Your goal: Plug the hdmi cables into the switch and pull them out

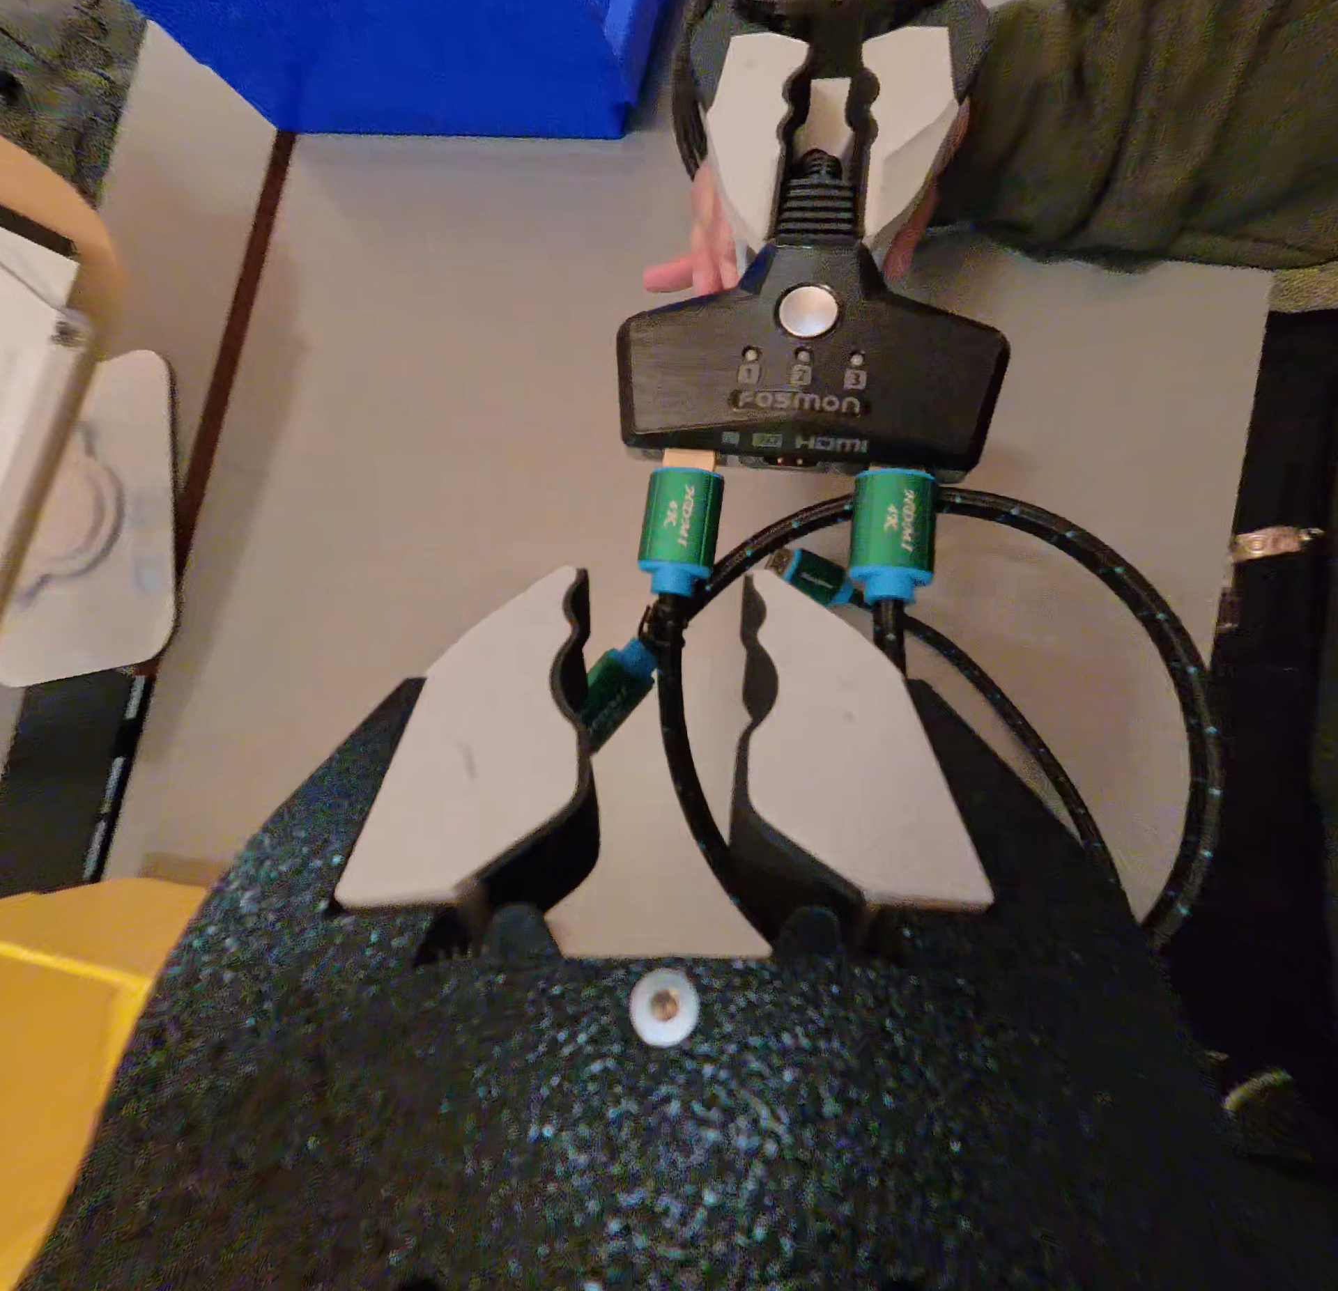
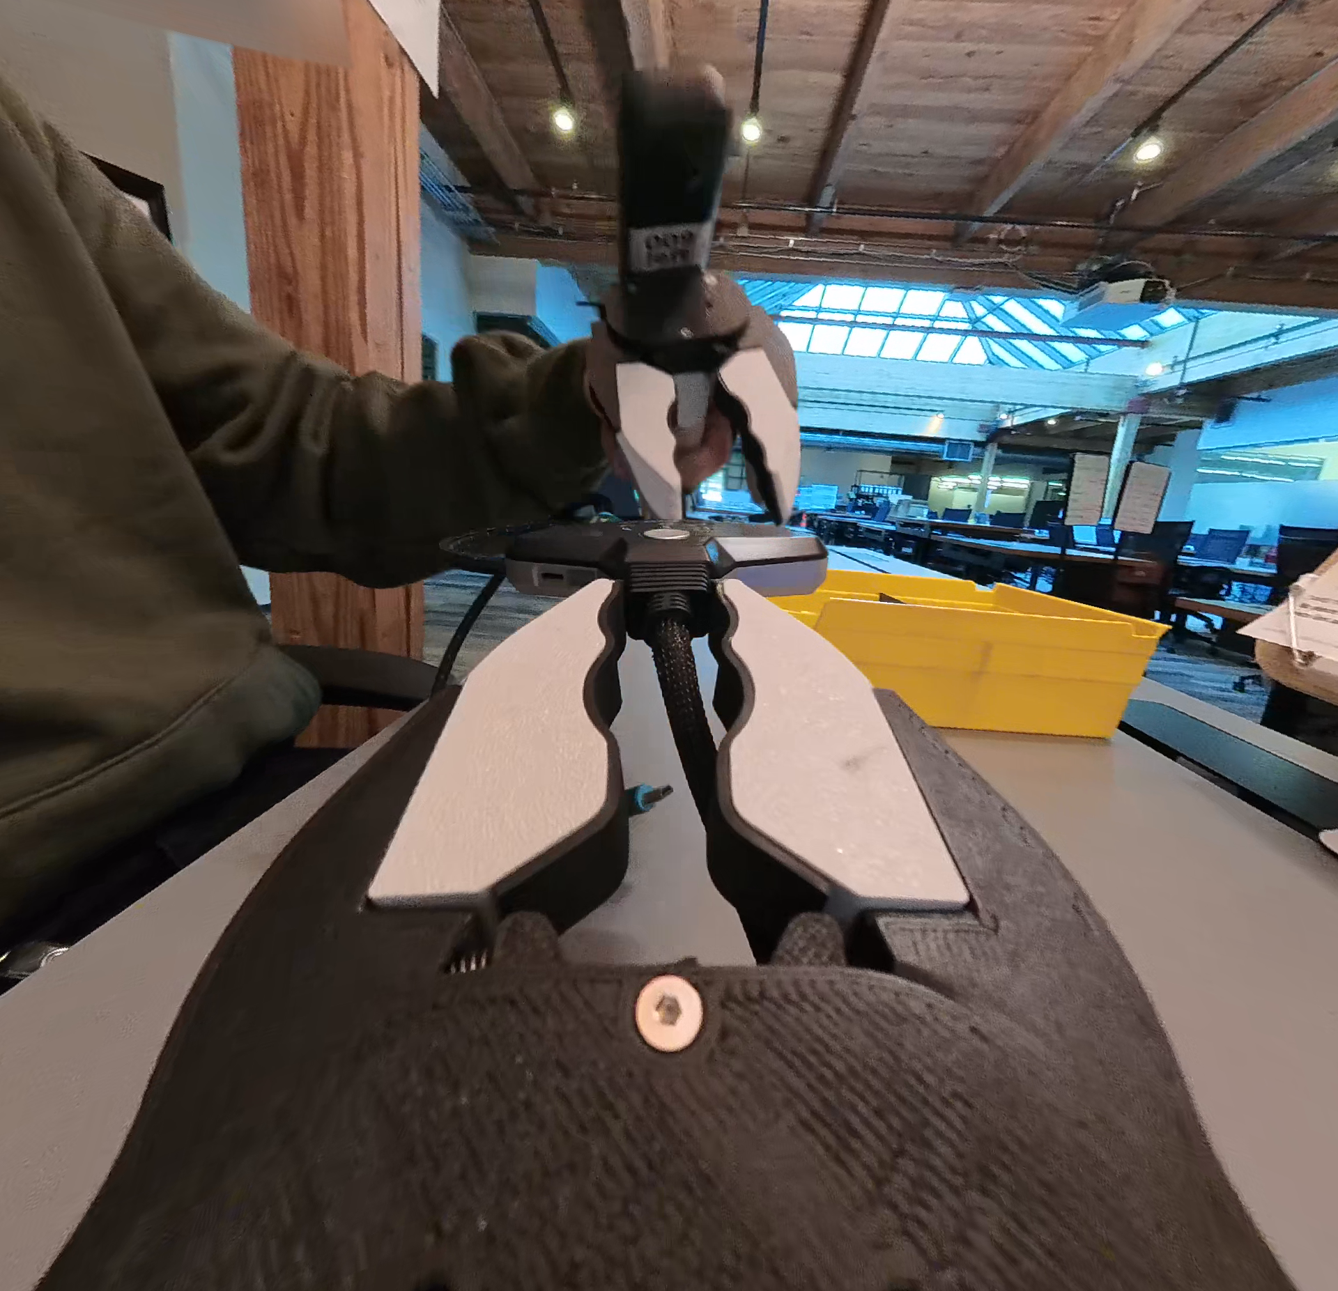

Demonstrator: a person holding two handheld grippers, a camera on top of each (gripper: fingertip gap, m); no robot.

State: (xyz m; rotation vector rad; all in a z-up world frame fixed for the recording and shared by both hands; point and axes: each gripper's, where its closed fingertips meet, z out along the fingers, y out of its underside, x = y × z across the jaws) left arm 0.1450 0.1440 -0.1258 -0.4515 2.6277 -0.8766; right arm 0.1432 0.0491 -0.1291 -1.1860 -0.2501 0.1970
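Switch (image 1: 811, 380) lies on the grey table (image 1: 405, 387), its ribbed cable neck pinched by the right gripper (image 1: 825, 141); two green plugs (image 1: 679, 525) sit in its near ports. Left gripper (image 1: 666, 590) hovers spread wide, empty, just before the left-hand plug; a loose green plug (image 1: 612, 692) lies between its fingers.

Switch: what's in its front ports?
Two green plugs sit in the switch: the left plug shows bare metal, only partly in; the right plug looks fully seated. The middle port appears empty; contacts are hidden.

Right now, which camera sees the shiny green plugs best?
The left wrist view: two green metal plugs sit at the black switch box, seen from above. The right wrist view hides them behind the box.
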